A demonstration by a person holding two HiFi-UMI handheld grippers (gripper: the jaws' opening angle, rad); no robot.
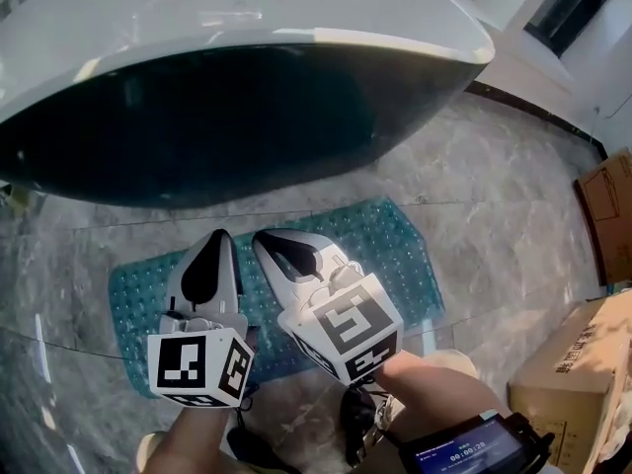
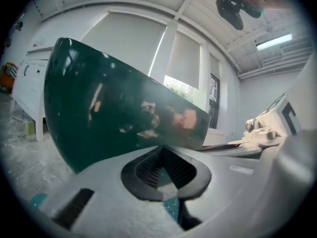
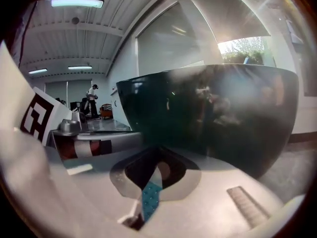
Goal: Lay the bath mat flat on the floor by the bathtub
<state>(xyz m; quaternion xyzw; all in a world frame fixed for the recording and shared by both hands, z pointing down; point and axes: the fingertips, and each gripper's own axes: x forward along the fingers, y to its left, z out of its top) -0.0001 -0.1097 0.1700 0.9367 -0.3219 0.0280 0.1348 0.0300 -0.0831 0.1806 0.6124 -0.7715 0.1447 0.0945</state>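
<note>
Jaws closed and empty on left hand-held gripper (image 1: 218,237) and right hand-held gripper (image 1: 265,241).

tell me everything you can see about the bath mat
The bath mat is teal, rectangular with rounded corners, covered in rows of small bumps; it looks rubbery. It lies flat on the grey marbled floor just in front of the dark bathtub. The shut left gripper and right gripper hang above it, hiding part; neither holds it.
</note>
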